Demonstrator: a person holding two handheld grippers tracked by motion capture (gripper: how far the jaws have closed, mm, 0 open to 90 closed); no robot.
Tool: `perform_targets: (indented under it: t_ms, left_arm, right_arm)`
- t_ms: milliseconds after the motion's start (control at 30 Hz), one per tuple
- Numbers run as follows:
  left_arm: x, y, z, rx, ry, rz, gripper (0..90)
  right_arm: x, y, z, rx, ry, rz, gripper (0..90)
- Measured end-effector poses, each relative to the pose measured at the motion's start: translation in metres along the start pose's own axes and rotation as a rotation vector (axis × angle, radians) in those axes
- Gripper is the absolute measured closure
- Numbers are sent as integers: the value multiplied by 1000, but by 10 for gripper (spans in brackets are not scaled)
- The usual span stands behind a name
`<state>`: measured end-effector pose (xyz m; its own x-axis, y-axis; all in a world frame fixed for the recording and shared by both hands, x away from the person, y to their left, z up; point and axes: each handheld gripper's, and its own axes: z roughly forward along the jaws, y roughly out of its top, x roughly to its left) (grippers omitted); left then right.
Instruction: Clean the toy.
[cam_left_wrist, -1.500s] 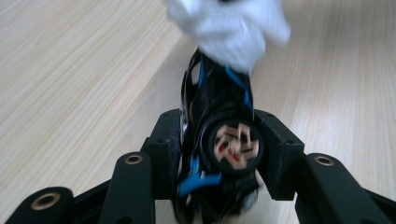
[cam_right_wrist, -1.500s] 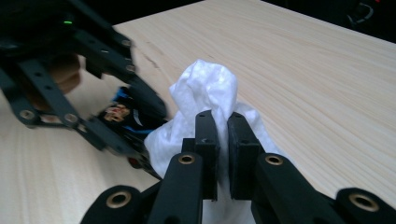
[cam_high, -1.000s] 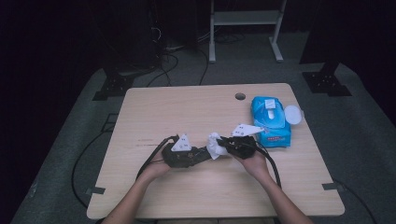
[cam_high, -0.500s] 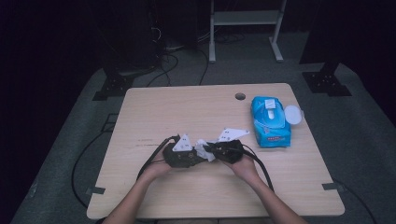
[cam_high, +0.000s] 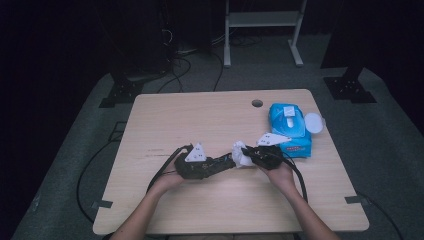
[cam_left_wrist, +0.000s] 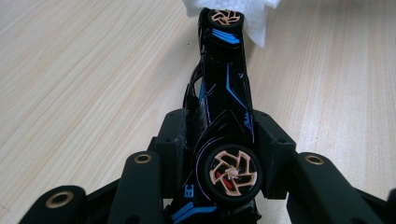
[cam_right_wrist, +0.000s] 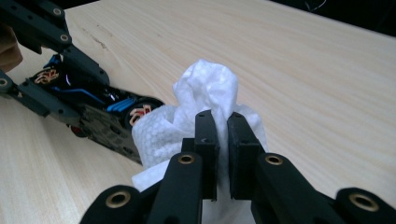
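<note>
My left gripper (cam_left_wrist: 226, 140) is shut on a black toy car (cam_left_wrist: 224, 93) with blue stripes and copper wheels, gripping its sides near one wheel. In the high view the car (cam_high: 218, 164) lies low over the table's middle, pointing right. My right gripper (cam_right_wrist: 224, 126) is shut on a crumpled white wipe (cam_right_wrist: 205, 88), which presses against the car's far end (cam_right_wrist: 107, 109). The wipe (cam_high: 241, 154) sits between the two grippers, with the right gripper (cam_high: 248, 156) just to its right.
A blue pack of wipes (cam_high: 290, 127) lies at the table's right side with its round white lid (cam_high: 314, 122) flipped open. A cable hole (cam_high: 257, 103) is near the far edge. Cables trail from both grippers off the wooden table (cam_high: 175, 120).
The right gripper slid the wipe leftward along the car, then back right to the car's end. The left hand and the car stayed put.
</note>
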<state>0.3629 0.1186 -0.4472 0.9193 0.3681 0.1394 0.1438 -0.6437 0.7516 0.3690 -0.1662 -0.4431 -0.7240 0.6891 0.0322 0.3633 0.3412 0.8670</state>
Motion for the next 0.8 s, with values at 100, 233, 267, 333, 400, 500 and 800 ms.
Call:
perform_targets:
  t_ms: [100,233,267,333,400,500,800]
  left_arm:
    - [-1,3,3,2,14,1,591]
    - [-3,7,6,16,30,13,581]
    - [-4,7,7,19,32,9,565]
    - [-4,7,8,28,39,23,572]
    - [-4,7,7,25,31,15,582]
    - [-2,5,4,17,25,7,590]
    - [2,-2,-3,14,26,-12,593]
  right_arm:
    - [4,0,4,-7,26,5,838]
    - [15,10,4,-39,56,-5,838]
    - [16,12,3,-54,77,-4,838]
    - [18,13,3,-65,93,-2,838]
    - [17,11,5,-45,81,-7,837]
    - [7,3,6,-44,69,35,837]
    - [2,-3,3,-28,69,52,837]
